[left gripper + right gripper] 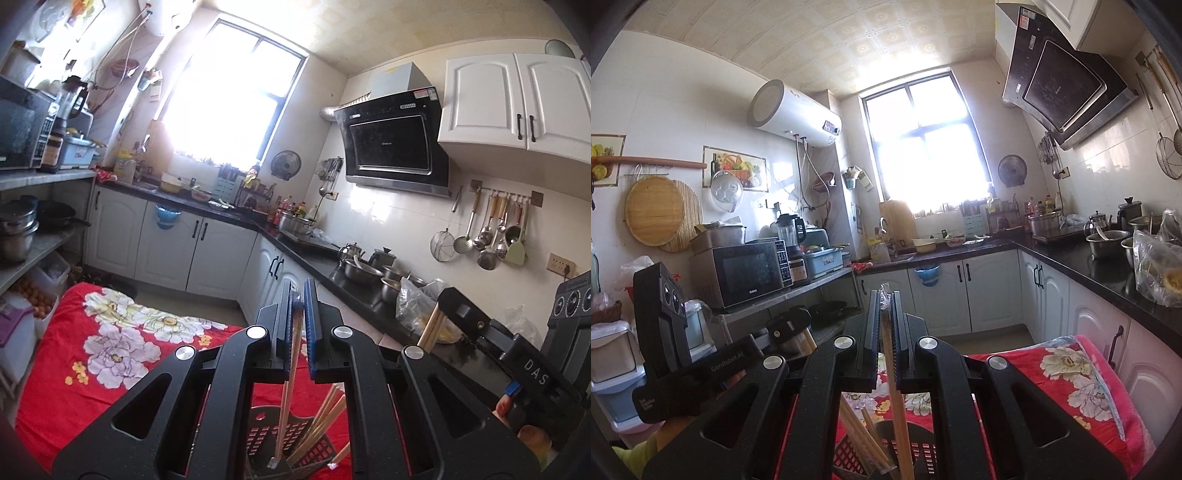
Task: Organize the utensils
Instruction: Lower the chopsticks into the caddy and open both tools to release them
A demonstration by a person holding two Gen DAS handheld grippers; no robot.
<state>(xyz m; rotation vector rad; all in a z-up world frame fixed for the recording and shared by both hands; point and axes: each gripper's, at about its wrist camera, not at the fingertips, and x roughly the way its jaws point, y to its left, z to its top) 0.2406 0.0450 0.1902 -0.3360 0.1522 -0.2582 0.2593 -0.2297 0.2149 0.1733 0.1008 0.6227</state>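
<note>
Both grippers, left (298,295) and right (885,306), are each pinching chopsticks (291,362) over the holder (295,443).

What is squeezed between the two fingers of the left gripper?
A pair of wooden chopsticks in a clear wrapper. The left gripper pinches them, and they hang down into the black holder on the red cloth. The left wrist view shows it.
</note>
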